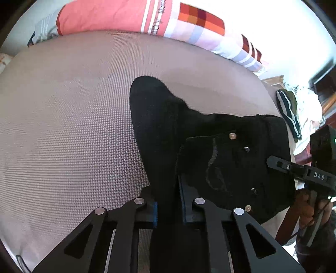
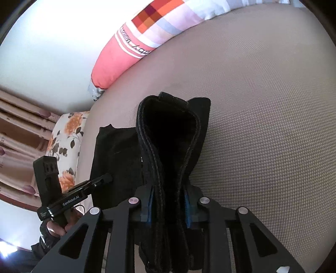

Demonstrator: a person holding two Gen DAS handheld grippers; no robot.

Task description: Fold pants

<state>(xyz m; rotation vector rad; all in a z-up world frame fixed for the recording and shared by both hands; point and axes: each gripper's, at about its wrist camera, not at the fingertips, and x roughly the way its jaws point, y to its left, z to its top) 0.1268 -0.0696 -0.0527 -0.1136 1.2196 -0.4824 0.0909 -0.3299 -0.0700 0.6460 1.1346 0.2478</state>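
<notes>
No containers in either view; everything lies on a bed with a taupe houndstooth-weave cover [image 1: 69, 109]. Black pants [image 1: 220, 159], dark denim by the look of it, sit on the near part of the bed, partly lifted off it at both ends. Left wrist view: the left gripper [image 1: 168, 206] is closed down on a thick gathered fold of the black cloth, blue pads pressing it from both sides; beyond the fold, a flat panel of the pants shows metal rivets, dark buttons and a faint curved stitch line. Right wrist view: the right gripper [image 2: 168, 206] is likewise clamped on the pants, here on a stacked band with several stitched edges that stands up as an open loop, probably the waistband. Each gripper shows in the other's view, its tip touching the black cloth. A hand [image 2: 55, 227] holds the left gripper's handle, mostly cut off. Along the far bed edge lies a coral and checked pillow [image 1: 130, 19]; a floral pillow [image 2: 67, 142] sits at one corner; a heap of clothes [image 1: 294, 113] lies past the bed. The black fabric swallows detail: legs cannot be told apart, and its lower part is hidden behind the gripper frames.
</notes>
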